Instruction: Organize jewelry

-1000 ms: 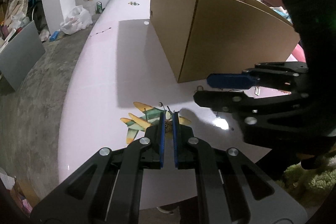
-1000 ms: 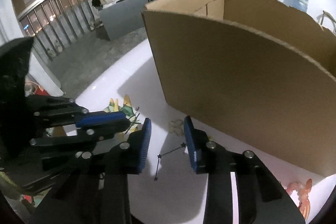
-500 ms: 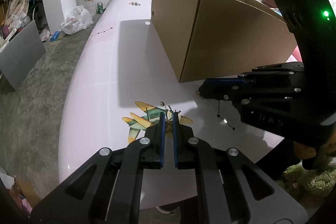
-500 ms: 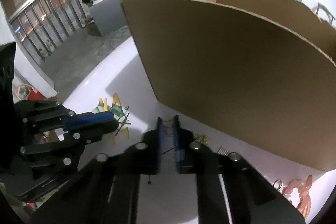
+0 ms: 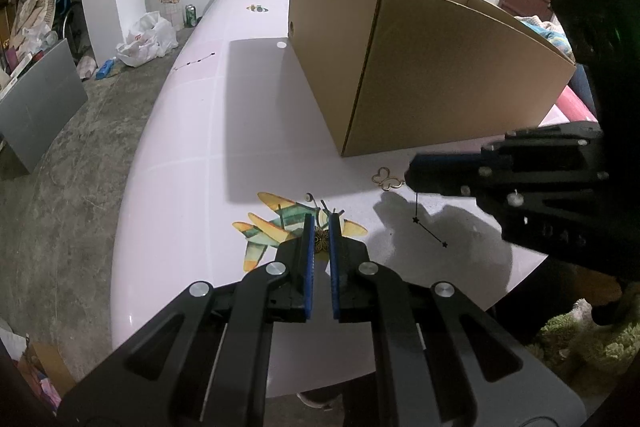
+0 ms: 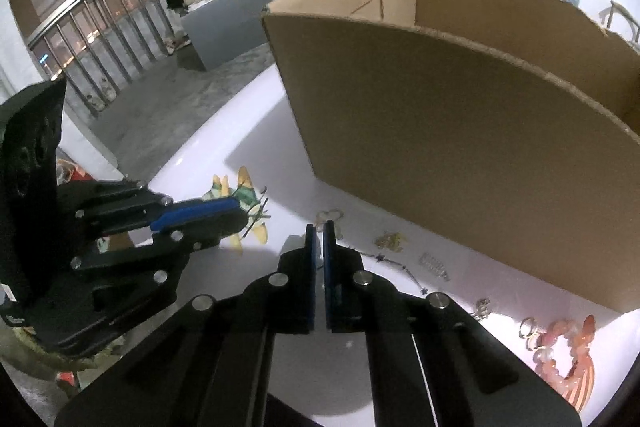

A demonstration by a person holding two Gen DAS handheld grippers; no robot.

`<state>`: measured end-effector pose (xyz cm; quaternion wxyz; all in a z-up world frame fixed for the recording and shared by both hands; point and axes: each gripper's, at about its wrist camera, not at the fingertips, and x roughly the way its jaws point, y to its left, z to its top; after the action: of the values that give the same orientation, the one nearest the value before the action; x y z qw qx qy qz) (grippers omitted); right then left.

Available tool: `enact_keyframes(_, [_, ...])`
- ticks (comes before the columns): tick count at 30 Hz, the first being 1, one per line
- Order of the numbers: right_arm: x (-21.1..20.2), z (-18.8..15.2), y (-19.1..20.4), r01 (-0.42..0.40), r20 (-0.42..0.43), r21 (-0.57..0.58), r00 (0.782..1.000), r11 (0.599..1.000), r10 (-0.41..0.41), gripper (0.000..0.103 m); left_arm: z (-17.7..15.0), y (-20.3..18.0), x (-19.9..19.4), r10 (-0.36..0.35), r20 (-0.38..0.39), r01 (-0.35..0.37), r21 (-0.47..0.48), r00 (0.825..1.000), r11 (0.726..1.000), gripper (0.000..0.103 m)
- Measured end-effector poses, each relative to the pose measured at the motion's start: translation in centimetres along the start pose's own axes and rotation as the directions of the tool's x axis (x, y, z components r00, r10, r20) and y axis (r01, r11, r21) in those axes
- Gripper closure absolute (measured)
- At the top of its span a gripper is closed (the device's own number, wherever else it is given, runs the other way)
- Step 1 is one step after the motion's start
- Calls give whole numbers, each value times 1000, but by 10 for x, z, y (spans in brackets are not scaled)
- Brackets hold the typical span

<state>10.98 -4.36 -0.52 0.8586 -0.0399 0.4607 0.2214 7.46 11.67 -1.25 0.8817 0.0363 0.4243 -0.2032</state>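
My left gripper (image 5: pixel 319 221) is shut on a small golden filigree flower (image 5: pixel 321 241), low over the pale pink table (image 5: pixel 192 155). To its right, my right gripper (image 5: pixel 410 175) pinches a thin black star chain (image 5: pixel 430 233), which hangs from its tips down to the table. In the right wrist view the right gripper (image 6: pixel 319 227) has its blue pads almost together and just starting to open, with the star chain (image 6: pixel 400 265) trailing off to the right. A gold butterfly outline (image 5: pixel 386 179) lies just beyond the tips.
A large open cardboard box (image 5: pixel 440 75) stands right behind both grippers. Along its front wall lie a gold cluster (image 6: pixel 388 241), a silver spring-like piece (image 6: pixel 434 263), rings (image 6: pixel 528 325), a pink bead bracelet (image 6: pixel 560 343) and an orange clip (image 6: pixel 584 367). A printed insect picture (image 5: pixel 272 223) marks the table.
The right gripper's jaws closed from wide apart onto the star chain, and the chain now dangles from its tips. The left gripper has stayed where it was.
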Motion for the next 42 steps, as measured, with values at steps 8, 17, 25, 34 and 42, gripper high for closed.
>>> enact_keyframes(8, [18, 4, 10, 26, -11, -35, 1000, 999, -26, 75, -1, -1, -1, -1, 0, 1, -5, 1000, 1000, 97])
enact_keyframes(17, [15, 4, 18, 33, -38, -66, 999, 997, -35, 91, -1, -1, -1, -1, 2, 1, -6, 1000, 1000, 97])
enact_keyframes(25, [9, -3, 26, 23, -64, -84, 998, 996, -28, 91, -1, -1, -1, -2, 4, 2, -7, 1000, 1000, 97])
enact_keyframes(34, [2, -8, 28, 38, -50, -120, 998, 992, -45, 75, -1, -1, -1, -3, 4, 3, -7, 1000, 1000, 97])
enact_keyframes(42, [6, -11, 27, 43, -78, -133, 995, 990, -54, 76, -1, -1, -2, -1, 6, 1, -8, 1000, 1000, 97])
